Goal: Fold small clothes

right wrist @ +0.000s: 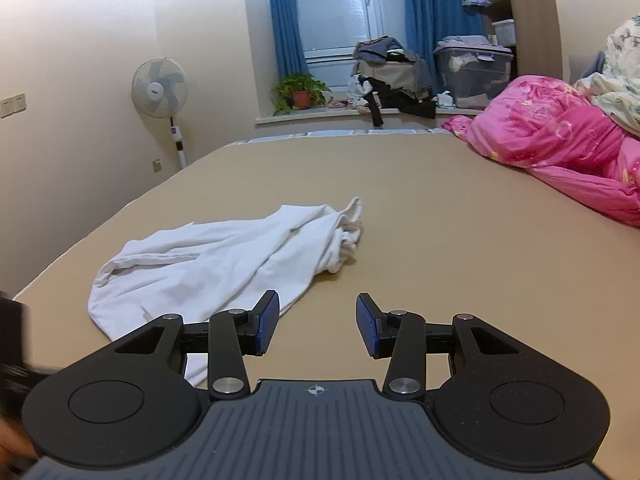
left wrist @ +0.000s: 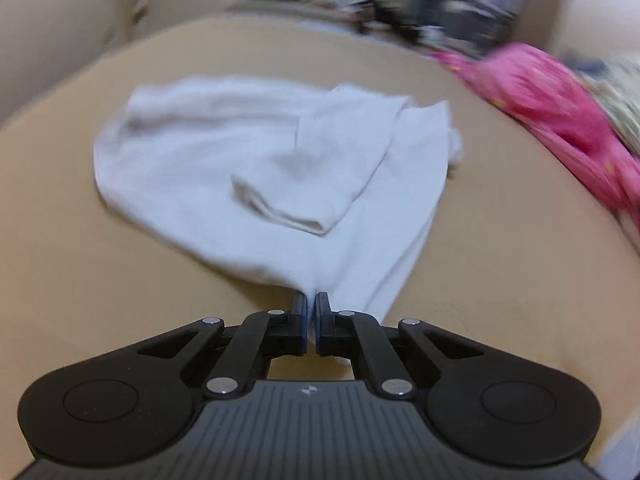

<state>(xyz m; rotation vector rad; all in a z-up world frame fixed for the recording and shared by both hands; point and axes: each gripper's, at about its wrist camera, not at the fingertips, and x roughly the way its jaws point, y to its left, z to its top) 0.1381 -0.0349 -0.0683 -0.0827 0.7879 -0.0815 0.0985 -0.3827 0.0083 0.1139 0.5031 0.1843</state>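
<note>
left wrist view: the left gripper (left wrist: pixel 311 300) has its fingers (left wrist: pixel 298 308) pressed together on the near edge of the white garment (left wrist: pixel 256 160), and the cloth bunches into a point right at the tips. the rest of the garment spreads ahead of the fingers on the tan bed (left wrist: pixel 100 260), one flap lying doubled over its middle. the pinch at the hem looks meant to let that edge be lifted or dragged for a fold. a pink quilt (left wrist: pixel 560 120) lies well off to the right. the view is blurred.

right wrist view: the right gripper (right wrist: pixel 317 322) has its fingers (right wrist: pixel 269 320) wide apart and holds nothing. the garment (right wrist: pixel 224 264) lies ahead and left of them, its near edge just behind the left finger. probably it waits to take a second corner.
</note>
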